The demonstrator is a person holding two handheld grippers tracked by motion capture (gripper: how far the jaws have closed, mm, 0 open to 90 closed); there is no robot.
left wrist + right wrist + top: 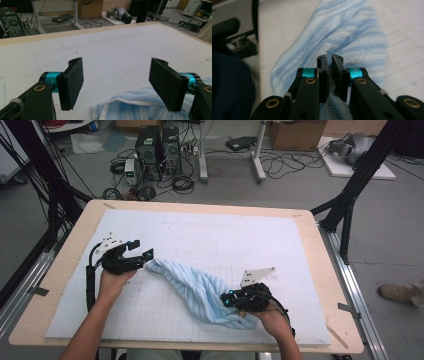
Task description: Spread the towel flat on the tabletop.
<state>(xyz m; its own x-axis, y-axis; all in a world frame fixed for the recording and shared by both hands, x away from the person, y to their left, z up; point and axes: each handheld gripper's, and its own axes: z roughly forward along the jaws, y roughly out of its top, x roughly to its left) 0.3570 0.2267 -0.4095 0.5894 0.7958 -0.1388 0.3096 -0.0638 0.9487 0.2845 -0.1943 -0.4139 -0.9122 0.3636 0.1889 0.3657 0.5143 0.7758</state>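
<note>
A light blue striped towel (200, 290) lies crumpled in a diagonal band across the white mat (225, 240). My left gripper (148, 255) is at the towel's upper left end. In the left gripper view, this gripper (117, 85) stands wide open, with the towel's white-edged corner (130, 105) low between the jaws and neither pad touching it. At the towel's lower right end, my right gripper (226, 300) is shut on a fold of the cloth. The right gripper view shows its pads (330, 60) pinching the towel (352, 32), which stretches away ahead.
The mat covers a wooden table (330, 285) with bare edges around it. Black frame posts (350, 195) stand at both sides. On the floor behind are computer towers (159, 147), cables and a cardboard box (297, 134). A shoe (400, 292) is at the right.
</note>
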